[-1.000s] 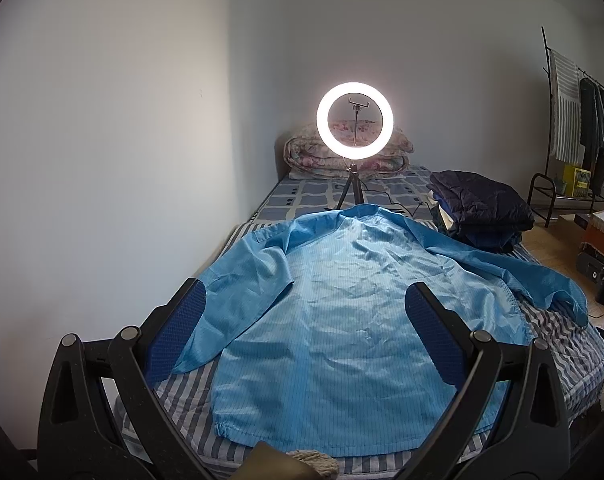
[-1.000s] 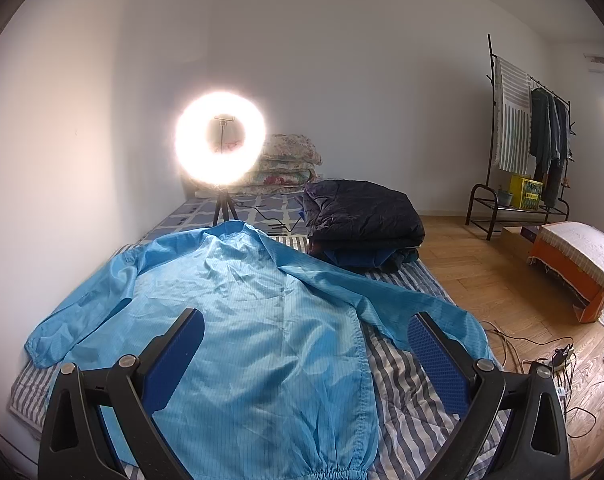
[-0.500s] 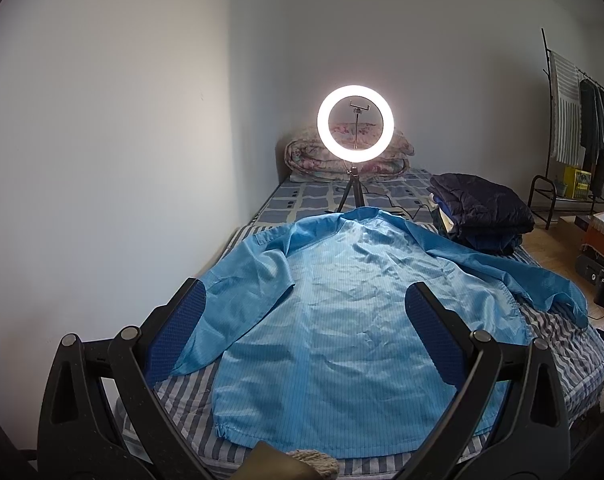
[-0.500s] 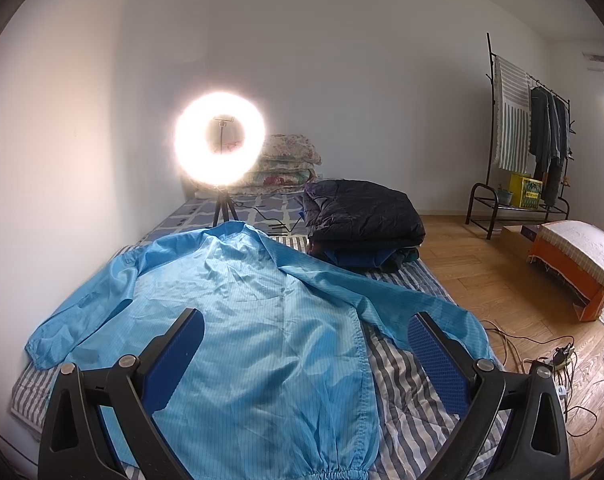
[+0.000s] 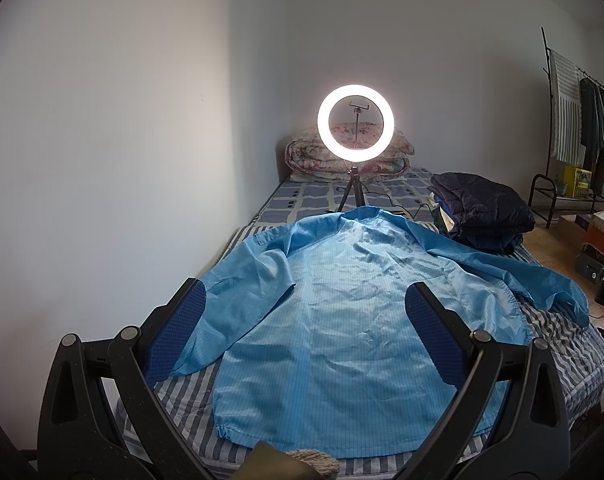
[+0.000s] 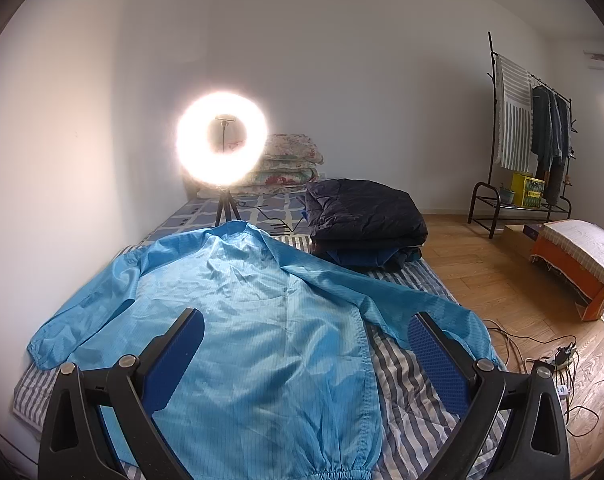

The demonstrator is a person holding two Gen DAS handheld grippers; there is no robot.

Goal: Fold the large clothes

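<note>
A large light blue jacket (image 5: 341, 320) (image 6: 254, 340) lies spread flat on the striped bed (image 5: 561, 344) (image 6: 413, 392), back up, collar toward the far end and both sleeves stretched out sideways. My left gripper (image 5: 305, 300) hovers open above the jacket's near hem, its blue pads wide apart with nothing between them. My right gripper (image 6: 305, 320) is open too, held above the jacket's right half near the right sleeve (image 6: 401, 304). Neither gripper touches the cloth.
A lit ring light on a tripod (image 5: 354, 123) (image 6: 222, 138) stands on the bed past the collar. Folded dark garments (image 5: 481, 208) (image 6: 361, 216) sit at the bed's right side, folded quilts (image 5: 302, 156) behind. A wall runs along the left; cables (image 6: 541, 352), an orange stool (image 6: 581, 256) and a clothes rack (image 6: 533, 128) lie right.
Almost nothing differs: the left view has drifted very slightly, the jacket and both open grippers stay as they were.
</note>
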